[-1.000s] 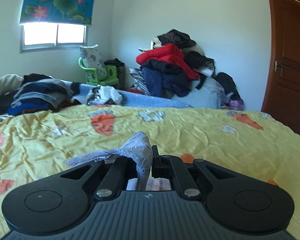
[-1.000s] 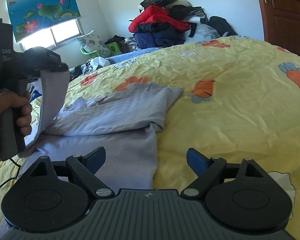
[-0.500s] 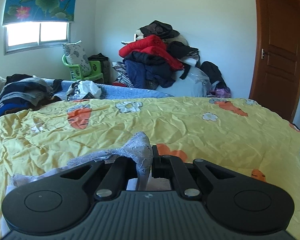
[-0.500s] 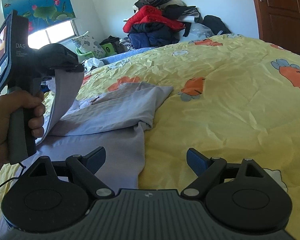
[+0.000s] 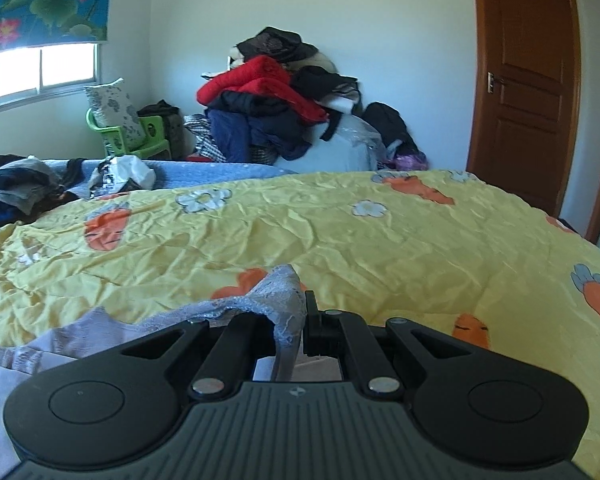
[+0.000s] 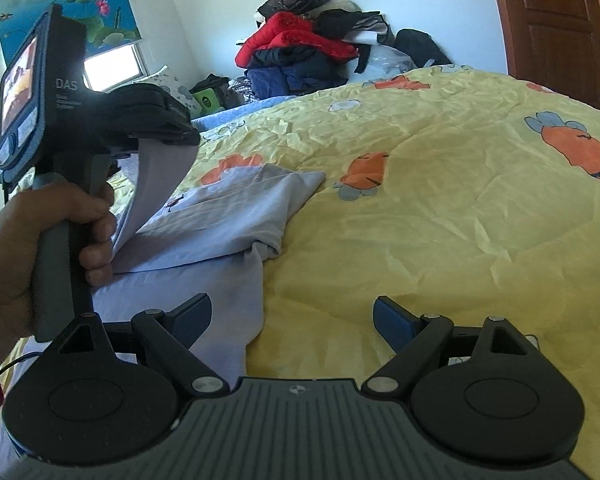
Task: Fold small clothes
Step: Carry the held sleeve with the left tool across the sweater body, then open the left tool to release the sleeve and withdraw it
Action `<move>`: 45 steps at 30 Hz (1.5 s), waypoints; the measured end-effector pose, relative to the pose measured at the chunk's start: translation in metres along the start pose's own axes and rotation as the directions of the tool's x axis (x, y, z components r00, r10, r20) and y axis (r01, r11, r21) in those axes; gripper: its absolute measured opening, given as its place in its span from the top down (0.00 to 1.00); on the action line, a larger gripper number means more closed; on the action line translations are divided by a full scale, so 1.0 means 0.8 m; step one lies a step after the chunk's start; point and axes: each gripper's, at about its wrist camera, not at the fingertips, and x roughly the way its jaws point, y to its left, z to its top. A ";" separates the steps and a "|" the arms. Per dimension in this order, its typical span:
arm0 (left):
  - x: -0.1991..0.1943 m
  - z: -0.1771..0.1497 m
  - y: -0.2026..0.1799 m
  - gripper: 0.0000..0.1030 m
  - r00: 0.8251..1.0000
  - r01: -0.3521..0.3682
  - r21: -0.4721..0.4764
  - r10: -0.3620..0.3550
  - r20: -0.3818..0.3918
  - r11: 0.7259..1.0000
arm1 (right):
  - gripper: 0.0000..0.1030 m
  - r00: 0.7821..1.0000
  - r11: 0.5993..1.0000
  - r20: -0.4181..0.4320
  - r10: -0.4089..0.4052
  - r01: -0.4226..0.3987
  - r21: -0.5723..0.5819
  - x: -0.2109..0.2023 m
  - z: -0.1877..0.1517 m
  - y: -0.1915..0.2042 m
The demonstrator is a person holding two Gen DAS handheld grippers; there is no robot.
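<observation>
Left claw [image 5: 296, 320] clenched on lace edge of lilac garment [image 5: 276, 300], edge lifted off the bed; right claw [image 6: 292, 316] released, fingers spread wide, hovering over garment's near part [image 6: 220, 312]; left hand [image 6: 48, 248] grips left claw's handle, cloth hanging from it; rest of garment lies bunched on yellow carrot-print bedspread [image 6: 440, 208]; beyond the bed, clothes pile [image 5: 268, 108] against wall; green chair [image 5: 140, 136] under window; brown door [image 5: 532, 80] at right.
</observation>
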 end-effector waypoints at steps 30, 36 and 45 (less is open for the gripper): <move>0.008 0.023 -0.045 0.04 0.934 0.342 -0.071 -0.348 -0.083 0.937 | 0.13 0.999 0.999 -0.010 -0.044 0.044 -0.005 0.002 -0.002 -0.013; -0.014 0.029 0.059 0.04 0.988 0.144 -0.144 -0.150 -0.038 0.979 | 0.13 0.998 0.998 0.038 -0.048 0.050 -0.050 0.000 0.018 -0.007; -0.049 -0.047 0.185 0.04 0.980 -0.160 0.035 0.163 -0.113 0.986 | 0.14 0.985 0.979 0.025 0.172 -0.168 -0.118 0.065 0.088 0.042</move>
